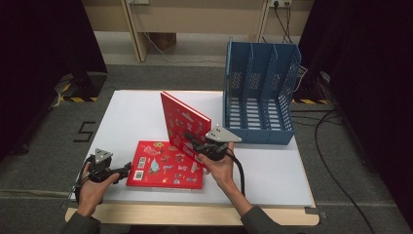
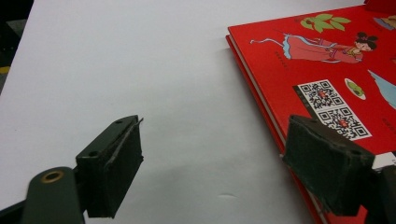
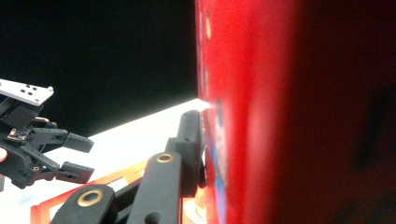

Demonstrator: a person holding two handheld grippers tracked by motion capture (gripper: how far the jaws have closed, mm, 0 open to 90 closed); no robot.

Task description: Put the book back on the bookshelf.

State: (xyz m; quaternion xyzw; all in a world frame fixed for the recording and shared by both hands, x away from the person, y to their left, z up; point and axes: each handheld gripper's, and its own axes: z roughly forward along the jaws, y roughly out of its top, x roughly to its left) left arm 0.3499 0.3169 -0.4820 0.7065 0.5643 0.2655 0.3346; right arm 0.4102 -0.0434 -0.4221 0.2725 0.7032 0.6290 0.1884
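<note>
**One red book lifted, one more on the counter**

Nearest to the person's side, the left gripper (image 1: pixel 127 169) rests at the front left of the white counter (image 1: pixel 131 117), its jaws standing apart with nothing between them. In the left gripper view one pad reaches over the near corner of the flat red book (image 2: pixel 327 79), but I see no squeeze on it.

Just beside it, toward the middle, that flat book (image 1: pixel 165 164) lies on the counter with its cover up. Over its right part the right gripper (image 1: pixel 189 138) is clamped on the edge of the second red book (image 1: pixel 184 123), which stands tilted on its lower edge. In the right gripper view one jaw presses flat on the cover.

Farther back, at the right rear of the counter, the blue file rack (image 1: pixel 260 95) stands with its slots empty, and the standing book is near it but apart.

I judge the work is at an early stage: one book is raised and gripped, not yet in a slot, and the flat one waits.
</note>
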